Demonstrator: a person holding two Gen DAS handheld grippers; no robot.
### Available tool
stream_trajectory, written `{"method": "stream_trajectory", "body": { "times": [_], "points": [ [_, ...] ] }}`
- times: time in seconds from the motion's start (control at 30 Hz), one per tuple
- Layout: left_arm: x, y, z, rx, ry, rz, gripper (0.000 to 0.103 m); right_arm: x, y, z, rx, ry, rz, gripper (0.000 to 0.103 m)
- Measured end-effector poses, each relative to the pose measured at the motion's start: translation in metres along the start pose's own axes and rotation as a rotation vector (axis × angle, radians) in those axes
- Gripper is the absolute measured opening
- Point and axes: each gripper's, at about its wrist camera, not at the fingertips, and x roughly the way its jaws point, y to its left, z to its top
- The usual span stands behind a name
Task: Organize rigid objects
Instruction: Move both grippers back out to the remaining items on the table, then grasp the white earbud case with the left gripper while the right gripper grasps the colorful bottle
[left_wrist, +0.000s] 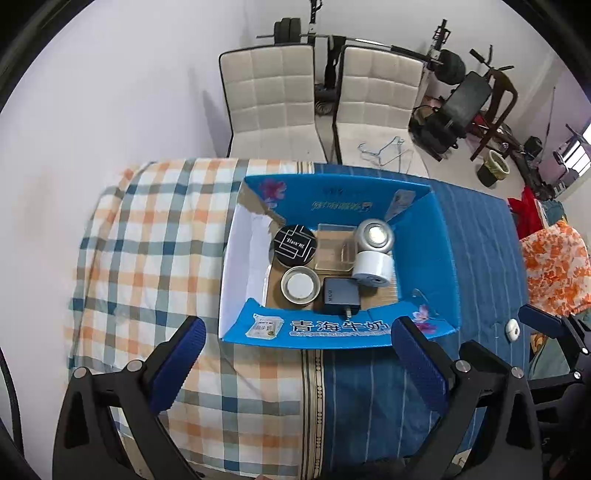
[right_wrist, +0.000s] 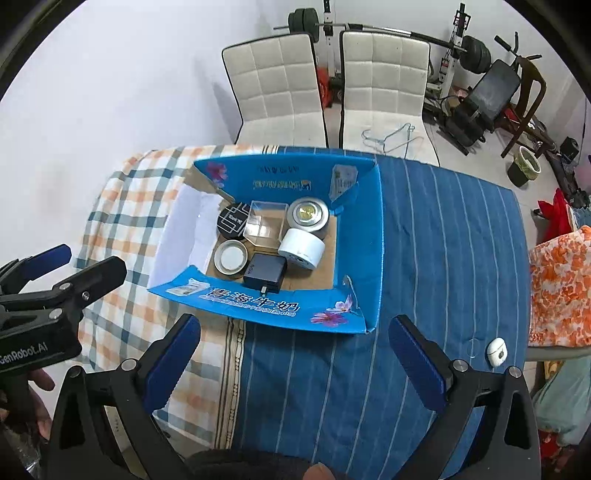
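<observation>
Blue cardboard box (left_wrist: 424, 229) sits open on the bed, flaps folded out; it holds six items packed close: black round tin (left_wrist: 294, 245) at back left, clear plastic case (left_wrist: 334, 251) next to it, silver round puck light (left_wrist: 375, 236) at back right; front row has a small metal-rimmed tin with white lid (left_wrist: 300, 285), a dark power adapter (left_wrist: 340, 295) with prongs toward the near flap, and a white tape roll (left_wrist: 372, 271) lying on its side, touching the puck light; one small white earbud-type case (right_wrist: 496, 351) lies outside the box on the blue striped sheet (right_wrist: 443, 229), well to the right of it, near the right gripper's right finger; left half of the bed has an orange-and-blue checked sheet (left_wrist: 147, 236); left gripper (left_wrist: 297, 354) hovers over the near side of the box, fingers spread wide, holding nothing; right gripper (right_wrist: 293, 350) hovers over the striped sheet just in front of the box, fingers also spread, nothing held; two white padded chairs (left_wrist: 271, 99) stand behind the bed, a weight bench (left_wrist: 465, 99) beyond them
</observation>
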Motion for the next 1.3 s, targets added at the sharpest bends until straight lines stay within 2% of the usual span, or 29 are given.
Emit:
{"method": "stream_trajectory", "body": {
  "times": [0.23,0.37,0.47,0.6,0.63,0.73,0.83,0.93,0.97,1.03,1.1,1.13,1.17,1.2,1.23,1.3],
  "points": [
    [-0.032,-0.013,-0.007,0.018,-0.049,-0.024,0.103,-0.022,-0.01,-0.009,0.012,-0.04,0.019,0.103],
    [-0.037,-0.024,-0.009,0.03,-0.062,-0.026,0.103,-0.013,-0.043,-0.022,0.089,-0.021,-0.008,0.103],
    [-0.028,-0.038,-0.011,0.052,-0.054,-0.022,0.103,0.003,-0.09,-0.04,0.201,0.026,-0.04,0.103],
    [-0.001,-0.07,-0.015,0.083,-0.017,-0.054,0.103,0.025,-0.173,-0.081,0.377,0.094,-0.128,0.103],
    [0.011,-0.087,-0.017,0.105,0.004,-0.076,0.103,0.032,-0.201,-0.096,0.439,0.116,-0.17,0.103],
    [0.035,-0.132,-0.025,0.17,0.042,-0.109,0.103,0.054,-0.264,-0.137,0.613,0.165,-0.209,0.103],
    [0.063,-0.195,-0.037,0.28,0.065,-0.12,0.103,0.091,-0.325,-0.185,0.859,0.228,-0.159,0.103],
    [0.088,-0.241,-0.046,0.349,0.092,-0.106,0.103,0.128,-0.358,-0.216,1.033,0.267,-0.098,0.091],
    [0.102,-0.261,-0.049,0.374,0.114,-0.098,0.103,0.136,-0.366,-0.222,1.06,0.267,-0.088,0.086],
    [0.117,-0.283,-0.053,0.403,0.134,-0.079,0.103,0.151,-0.374,-0.227,1.086,0.268,-0.092,0.082],
    [0.137,-0.307,-0.061,0.447,0.149,-0.036,0.103,0.165,-0.378,-0.231,1.117,0.283,-0.08,0.068],
    [0.142,-0.313,-0.064,0.459,0.153,-0.026,0.103,0.17,-0.379,-0.232,1.122,0.299,-0.091,0.065],
    [0.151,-0.324,-0.068,0.483,0.159,0.004,0.103,0.166,-0.378,-0.228,1.115,0.263,-0.119,0.06],
    [0.155,-0.328,-0.07,0.495,0.164,0.017,0.103,0.168,-0.376,-0.224,1.091,0.276,-0.147,0.045],
    [0.16,-0.334,-0.072,0.51,0.169,0.03,0.103,0.168,-0.375,-0.222,1.087,0.276,-0.201,0.041],
    [0.168,-0.342,-0.075,0.531,0.175,0.056,0.103,0.169,-0.374,-0.218,1.038,0.305,-0.22,0.03]
  ]
}}
